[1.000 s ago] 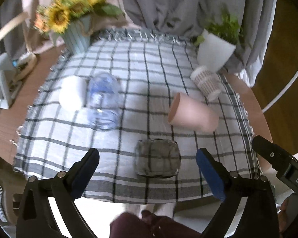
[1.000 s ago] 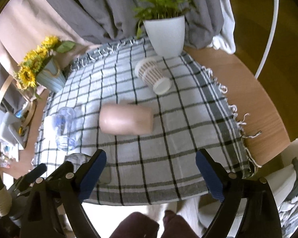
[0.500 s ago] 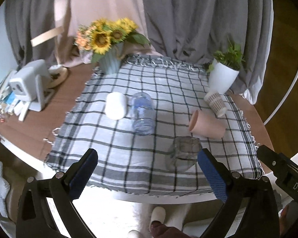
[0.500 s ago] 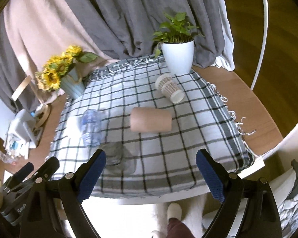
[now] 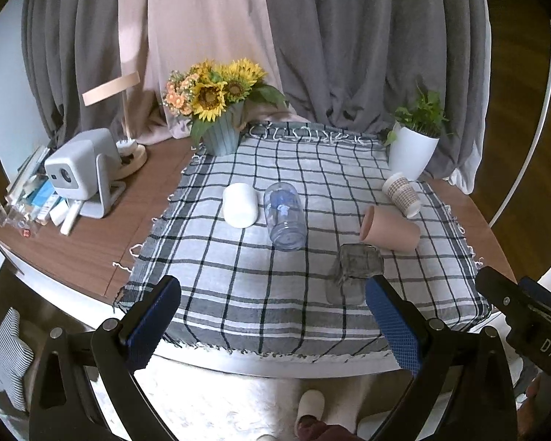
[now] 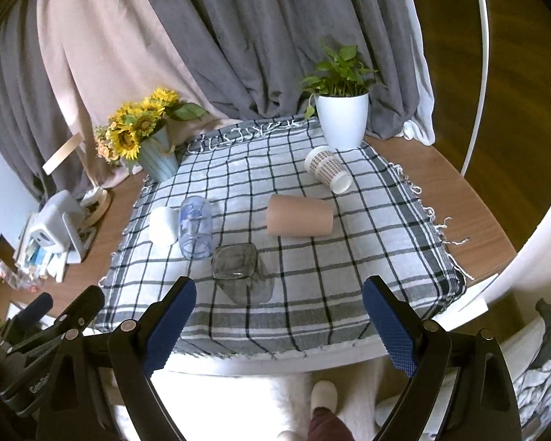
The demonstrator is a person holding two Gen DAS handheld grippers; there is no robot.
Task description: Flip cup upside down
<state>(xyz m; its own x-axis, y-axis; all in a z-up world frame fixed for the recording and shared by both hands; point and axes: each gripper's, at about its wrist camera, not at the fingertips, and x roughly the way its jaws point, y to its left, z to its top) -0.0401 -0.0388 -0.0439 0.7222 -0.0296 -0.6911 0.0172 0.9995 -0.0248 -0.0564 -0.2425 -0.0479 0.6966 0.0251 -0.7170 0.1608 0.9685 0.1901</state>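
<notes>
Several cups lie on their sides on a checked cloth (image 5: 246,286): a white cup (image 5: 240,204), a clear bluish plastic cup (image 5: 284,215), a pink cup (image 5: 389,228), a patterned paper cup (image 5: 401,189) and a clear glass tumbler (image 5: 352,273). The same cups show in the right wrist view: white (image 6: 163,225), bluish (image 6: 195,227), pink (image 6: 299,215), paper (image 6: 328,169), tumbler (image 6: 240,270). My left gripper (image 5: 272,325) is open and empty, held back from the table's near edge. My right gripper (image 6: 277,325) is open and empty, also off the near edge.
A sunflower vase (image 5: 220,132) and a white plant pot (image 5: 412,152) stand at the back of the cloth. A white projector (image 5: 78,172), a lamp base and clutter sit on the wooden table (image 5: 92,242) to the left. Curtains hang behind. A slippered foot (image 5: 310,406) is below.
Both grippers have pulled back and up from the table, so the whole cloth and the room behind have come into view. The cups have not moved. Both grippers stay open.
</notes>
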